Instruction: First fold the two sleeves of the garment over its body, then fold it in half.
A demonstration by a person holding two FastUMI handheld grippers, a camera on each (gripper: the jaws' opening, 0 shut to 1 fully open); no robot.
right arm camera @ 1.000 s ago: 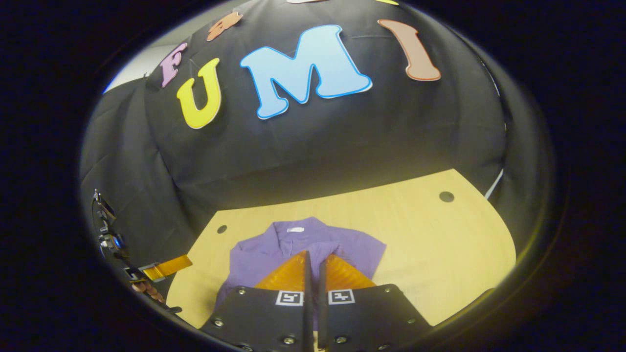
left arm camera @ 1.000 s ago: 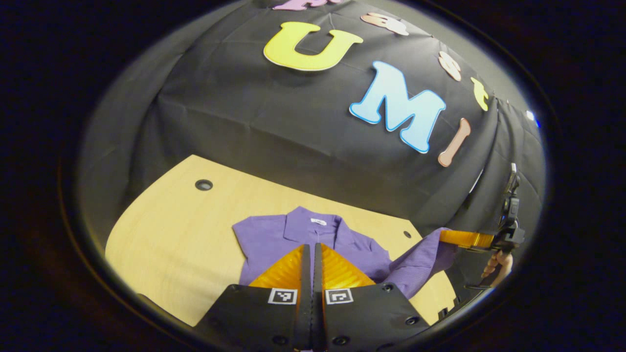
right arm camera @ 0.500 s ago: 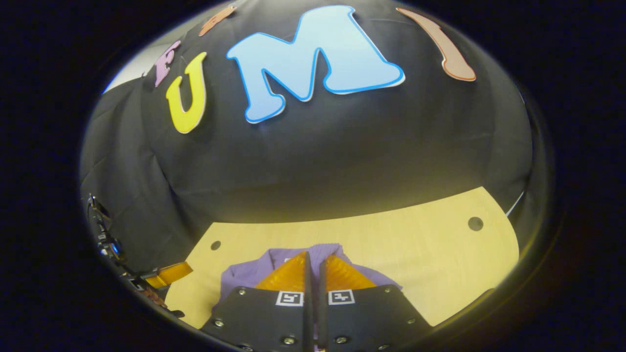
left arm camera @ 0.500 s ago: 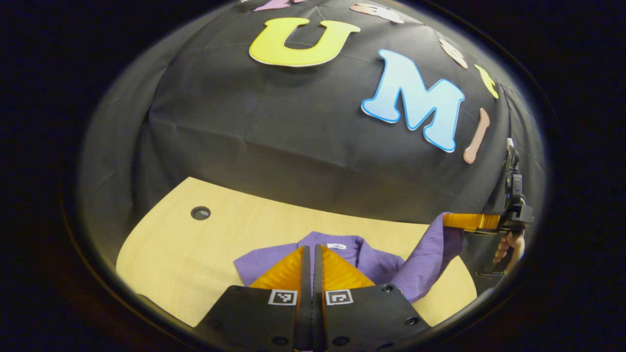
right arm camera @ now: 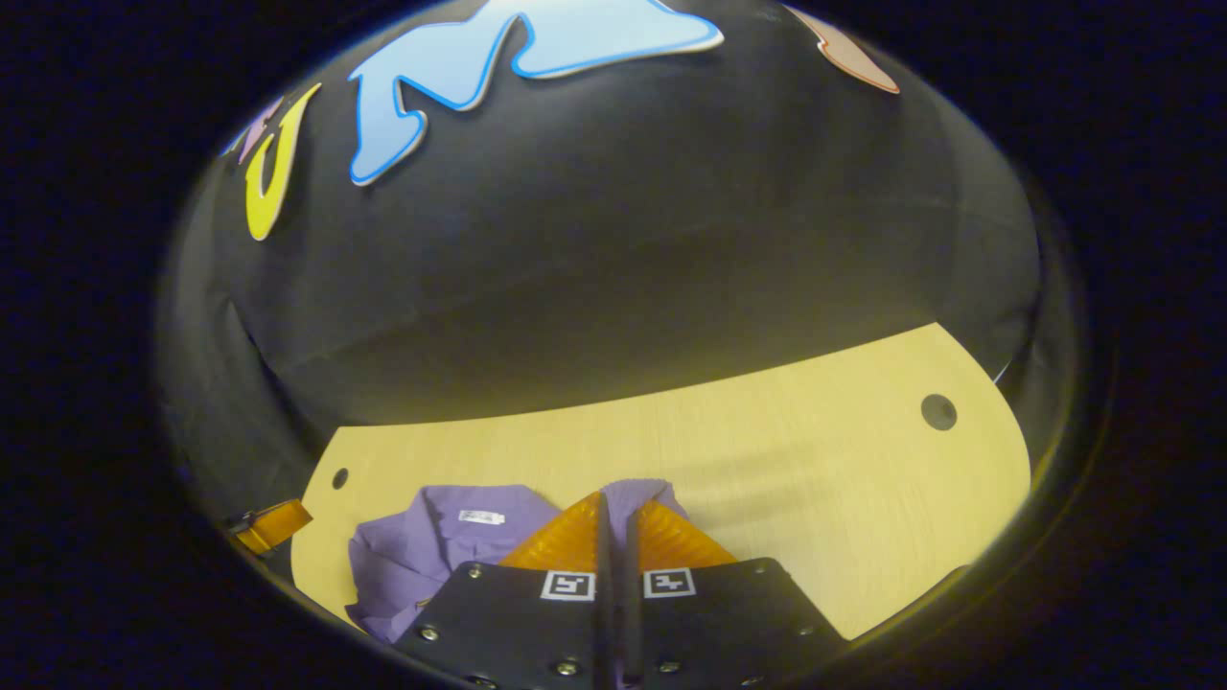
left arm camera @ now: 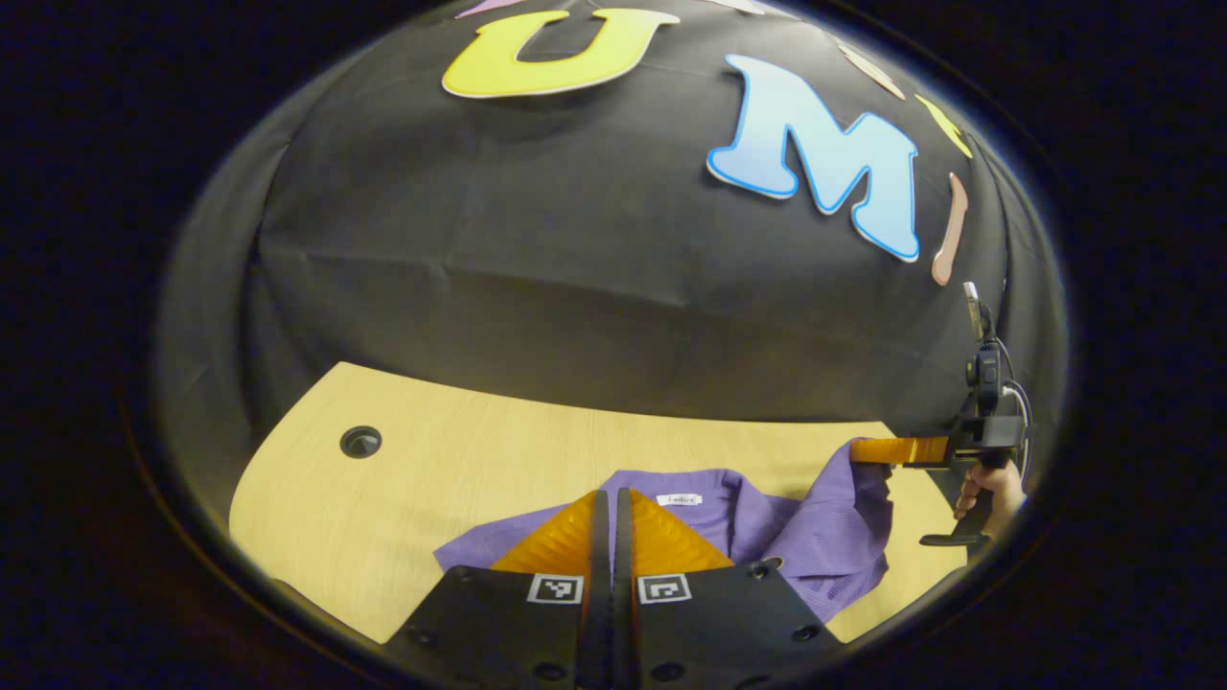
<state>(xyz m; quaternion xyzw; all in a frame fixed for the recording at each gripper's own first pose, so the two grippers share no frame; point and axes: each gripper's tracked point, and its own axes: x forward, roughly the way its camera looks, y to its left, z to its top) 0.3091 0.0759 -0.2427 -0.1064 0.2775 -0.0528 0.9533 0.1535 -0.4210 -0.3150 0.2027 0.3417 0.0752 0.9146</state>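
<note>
Here, in the left gripper view, the two fingers of the left gripper [left arm camera: 611, 498] are pressed together with almost no gap, and their tips lie over the purple garment [left arm camera: 767, 532]; whether a layer of cloth is pinched between them I cannot tell, because the fingers themselves hide the contact place. Just beyond these tips is the collar with a small white label [left arm camera: 679, 499], and the cloth spreads to both sides of the fingers on the light wooden table [left arm camera: 460, 460]. To the right of the fingers and farther off, the right gripper [left arm camera: 863, 450] holds up a part of the garment, so that the cloth rises from the table to its tips and hangs in folds below them; a hand [left arm camera: 987, 489] grasps its handle. Far to the left of the fingers there is a round hole [left arm camera: 360, 442] in the table top. In the right gripper view, the fingers of that gripper are also closed to a narrow slit, and purple cloth comes out directly at their tips, so they hold the garment. To the left of these fingers the collar lies on the table. Farther left, at the table edge, a finger of the left gripper is visible. Behind the table hangs the black cloth wall [right arm camera: 623, 240].
</note>
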